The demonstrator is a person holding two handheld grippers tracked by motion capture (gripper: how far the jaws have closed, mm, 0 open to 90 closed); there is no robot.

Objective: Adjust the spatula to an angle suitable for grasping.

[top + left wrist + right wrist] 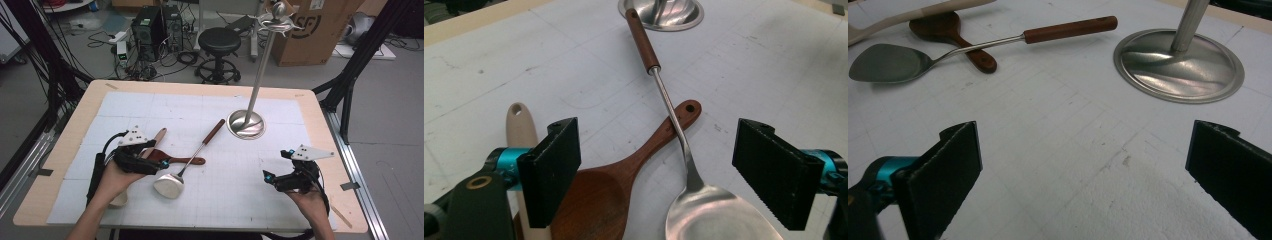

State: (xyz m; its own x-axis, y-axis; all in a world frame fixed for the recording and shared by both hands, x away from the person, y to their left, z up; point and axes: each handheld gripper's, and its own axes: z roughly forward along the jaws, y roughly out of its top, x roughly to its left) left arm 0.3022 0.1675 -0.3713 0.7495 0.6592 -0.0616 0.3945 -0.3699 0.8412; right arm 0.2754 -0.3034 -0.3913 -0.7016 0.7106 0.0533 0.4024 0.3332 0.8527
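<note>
Metal spatula [704, 210] lies handle-away between my left gripper's [674, 170] released jaws, crossing wooden spoon [624, 175]; right gripper [1083, 170] released, well apart.

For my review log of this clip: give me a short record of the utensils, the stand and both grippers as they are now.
Left gripper: open, over the utensils, holding nothing
Right gripper: open, above bare mat, holding nothing
Metal spatula: lies flat, its shaft crossing the dark wooden spoon's handle
Dark wooden spoon: flat on the mat, under the spatula's shaft
Pale wooden spoon: lies across the dark spoon's bowl
Stand: upright, hooks bare, apart from the utensils
Table: covered by a white mat
</note>
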